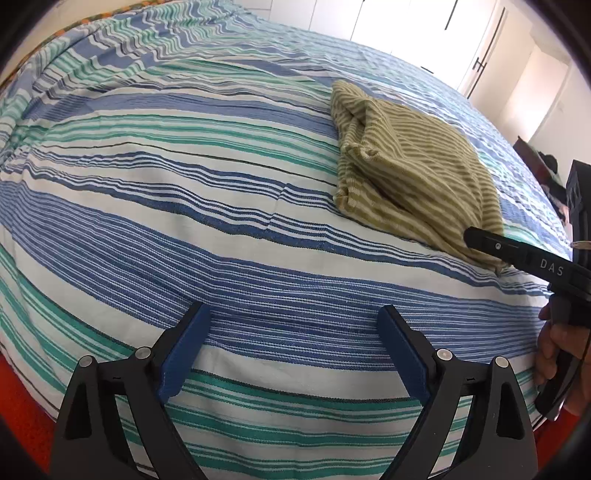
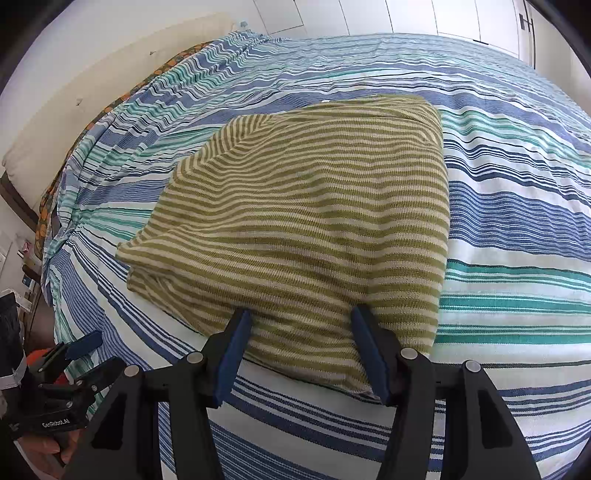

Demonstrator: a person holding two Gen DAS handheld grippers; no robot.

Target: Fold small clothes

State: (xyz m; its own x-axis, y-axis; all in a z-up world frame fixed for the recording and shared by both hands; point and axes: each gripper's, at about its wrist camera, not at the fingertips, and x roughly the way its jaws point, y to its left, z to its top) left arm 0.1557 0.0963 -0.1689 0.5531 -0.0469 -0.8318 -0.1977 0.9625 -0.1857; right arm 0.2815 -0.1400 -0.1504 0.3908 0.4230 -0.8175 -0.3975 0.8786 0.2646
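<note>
A folded olive-and-cream striped garment (image 2: 306,206) lies flat on the blue, green and white striped bedspread (image 2: 517,221). My right gripper (image 2: 301,312) is open, its blue pads (image 2: 369,347) straddling the garment's near edge. The cloth lies flat between them and is not bunched. In the left wrist view the same garment (image 1: 413,162) sits far right, with one right finger (image 1: 517,256) at its near corner and a person's hand (image 1: 554,347) on the handle. My left gripper (image 1: 293,308) stands wide open over bare bedspread (image 1: 184,206), nothing between its pads. It also shows at the right wrist view's lower left (image 2: 94,358).
A cream headboard cushion (image 2: 92,92) and an orange patterned sheet edge (image 2: 110,107) run along the bed's far left side. White wardrobe doors (image 2: 424,16) stand behind. Red floor (image 1: 22,406) shows by the bed's near edge. Cluttered shelves (image 2: 26,273) sit left of the bed.
</note>
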